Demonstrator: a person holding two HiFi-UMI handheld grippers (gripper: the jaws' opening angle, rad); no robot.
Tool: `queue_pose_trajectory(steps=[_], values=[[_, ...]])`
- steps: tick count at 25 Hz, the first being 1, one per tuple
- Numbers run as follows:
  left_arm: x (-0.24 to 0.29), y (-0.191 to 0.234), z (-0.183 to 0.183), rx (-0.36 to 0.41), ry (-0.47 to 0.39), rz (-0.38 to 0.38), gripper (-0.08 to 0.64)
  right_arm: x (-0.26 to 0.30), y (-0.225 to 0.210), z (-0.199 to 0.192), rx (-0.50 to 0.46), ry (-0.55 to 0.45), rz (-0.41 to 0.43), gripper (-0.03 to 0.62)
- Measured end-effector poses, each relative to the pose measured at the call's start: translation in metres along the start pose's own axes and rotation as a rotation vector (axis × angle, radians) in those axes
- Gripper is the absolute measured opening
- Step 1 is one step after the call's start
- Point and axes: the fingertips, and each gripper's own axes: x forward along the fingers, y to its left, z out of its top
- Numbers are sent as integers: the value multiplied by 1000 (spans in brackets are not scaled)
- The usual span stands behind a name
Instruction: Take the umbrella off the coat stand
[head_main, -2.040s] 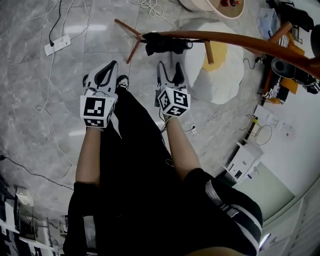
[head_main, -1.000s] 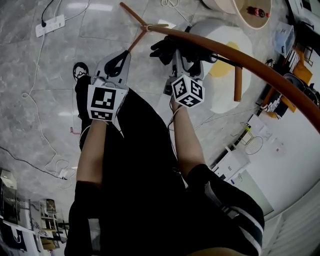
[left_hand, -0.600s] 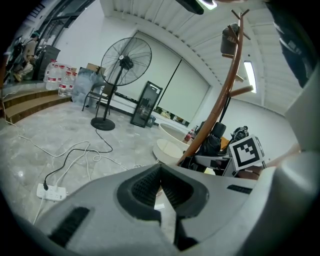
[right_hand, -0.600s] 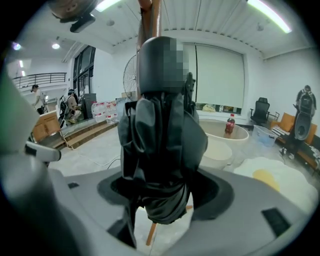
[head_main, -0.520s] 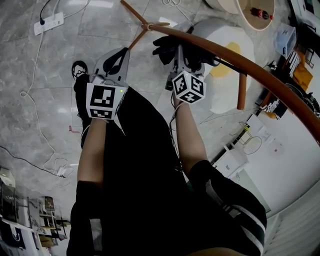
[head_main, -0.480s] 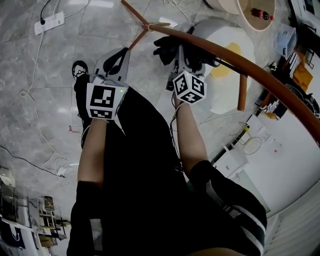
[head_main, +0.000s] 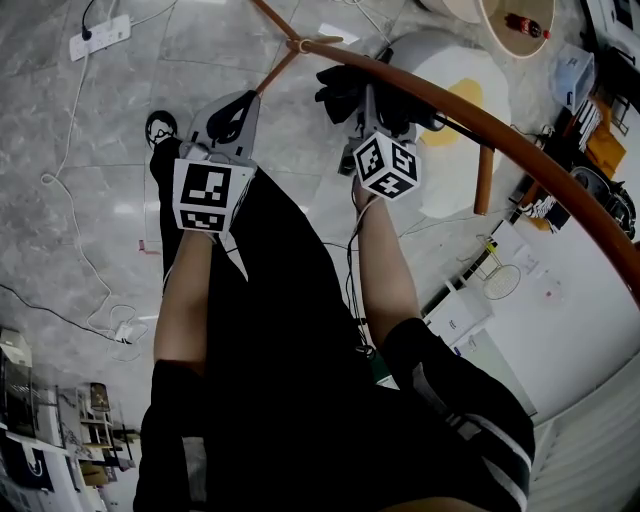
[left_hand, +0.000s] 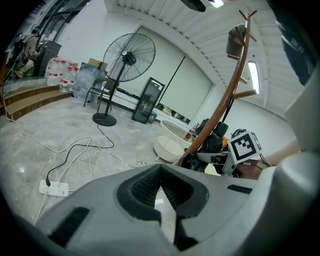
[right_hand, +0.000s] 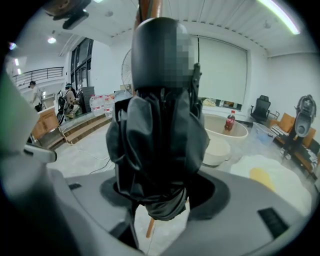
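The fingers (right_hand: 250, 212) of my right gripper (right_hand: 162, 187) have just been closing and now press from both sides on the lower part of the folded black umbrella (right_hand: 157, 135), whose crumpled fabric fills the gap between the jaws. The umbrella hangs upright against the curved brown pole of the wooden coat stand (head_main: 520, 135), its rounded handle uppermost, just in front of the pole. From the head view I see the right gripper reaching into that dark bundle right under the pole.

My left gripper (left_hand: 160, 172) has its jaws together at the tips with nothing between them. It is held over the grey marble floor (head_main: 80, 150), beside the right one and apart from the umbrella. Beyond it stand a floor fan (left_hand: 125, 65) and a white tub (left_hand: 170, 147).
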Motion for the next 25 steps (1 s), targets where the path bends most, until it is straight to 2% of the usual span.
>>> queue_pose_trajectory(steps=[10, 15, 21, 25], values=[[-16, -22, 11, 40, 44, -58, -2, -13, 14, 0, 70, 88, 27, 264], [-22, -27, 10, 51, 55, -79, -2, -15, 16, 1, 84, 70, -11, 262], [-25, -38, 11, 82, 71, -112, -2, -33, 23, 11, 106, 54, 35, 261], [-30, -42, 17, 85, 59, -126, -2, -41, 29, 17, 82, 61, 44, 259]])
